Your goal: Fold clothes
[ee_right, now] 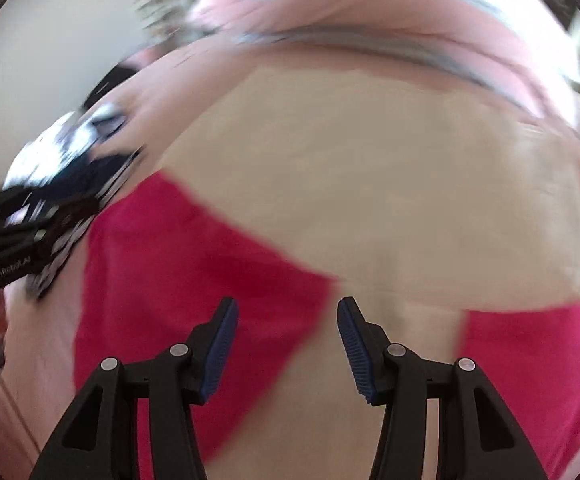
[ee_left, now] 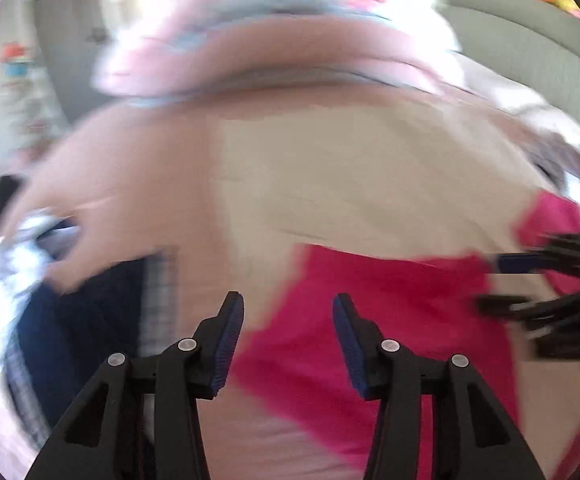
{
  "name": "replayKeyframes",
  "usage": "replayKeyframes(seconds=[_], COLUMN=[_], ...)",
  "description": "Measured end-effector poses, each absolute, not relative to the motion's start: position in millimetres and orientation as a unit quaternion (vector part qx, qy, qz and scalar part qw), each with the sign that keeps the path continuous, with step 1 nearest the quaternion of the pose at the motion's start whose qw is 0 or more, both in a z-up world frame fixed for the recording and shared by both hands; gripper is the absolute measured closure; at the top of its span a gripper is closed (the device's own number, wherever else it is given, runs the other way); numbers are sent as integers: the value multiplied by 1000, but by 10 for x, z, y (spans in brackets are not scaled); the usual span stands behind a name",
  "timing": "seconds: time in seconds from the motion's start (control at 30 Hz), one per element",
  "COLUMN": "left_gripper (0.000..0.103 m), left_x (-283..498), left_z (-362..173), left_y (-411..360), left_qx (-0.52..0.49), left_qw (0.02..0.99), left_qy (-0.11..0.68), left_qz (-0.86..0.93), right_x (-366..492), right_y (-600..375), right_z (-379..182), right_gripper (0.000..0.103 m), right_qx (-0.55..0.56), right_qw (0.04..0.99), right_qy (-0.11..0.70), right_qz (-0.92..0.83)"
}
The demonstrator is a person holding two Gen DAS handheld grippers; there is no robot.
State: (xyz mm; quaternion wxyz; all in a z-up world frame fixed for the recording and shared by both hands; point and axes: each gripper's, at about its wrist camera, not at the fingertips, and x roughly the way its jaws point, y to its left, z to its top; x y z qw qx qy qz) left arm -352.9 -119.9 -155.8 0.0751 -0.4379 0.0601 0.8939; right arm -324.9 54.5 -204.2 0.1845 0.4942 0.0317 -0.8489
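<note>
A magenta garment (ee_left: pixel 370 320) lies spread on a beige sheet (ee_left: pixel 350 180); both views are blurred. My left gripper (ee_left: pixel 287 300) hangs over the garment's left part, open, with nothing between its blue pads. My right gripper (ee_left: pixel 498 282) comes in from the right edge of the left wrist view, over the garment's right side. In its own view the right gripper (ee_right: pixel 287 304) stands open above the garment's upper edge, where the magenta cloth (ee_right: pixel 189 260) meets the beige sheet (ee_right: pixel 370 180). A second magenta part (ee_right: pixel 530 360) lies at the lower right. The left gripper's black body (ee_right: pixel 13 240) shows at the left edge.
A heap of other clothes (ee_left: pixel 69 320), dark blue, plaid and white patterned, lies left of the garment and shows again as the clothes heap (ee_right: pixel 69 148). Pink bedding with a blue stripe (ee_left: pixel 269 40) is bunched at the far side. A grey padded surface (ee_left: pixel 530 40) stands at the back right.
</note>
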Motion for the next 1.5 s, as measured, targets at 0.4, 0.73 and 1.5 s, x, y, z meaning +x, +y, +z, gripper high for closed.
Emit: replayKeyframes(seconds=[0.4,0.73,1.5], left_gripper=[75,74,72], left_x=[-3979,-4050,-2294], left_z=[-1637,-1795,-1536], left_y=[-1569,-1508,-706], left_qx=[-460,-476,-505], left_qw=[129,75,138], left_qy=[-74,21,34], left_qz=[875,876,851], right_x=[-3495,-3591,-2440], right_y=[895,349,760], right_z=[-2109,-2244,-2015], right_gripper=[52,55,57], right_qx=[475,472,533], right_qw=[130,145,207], right_qy=[-27,73,-10], right_qz=[-870,-867,-820])
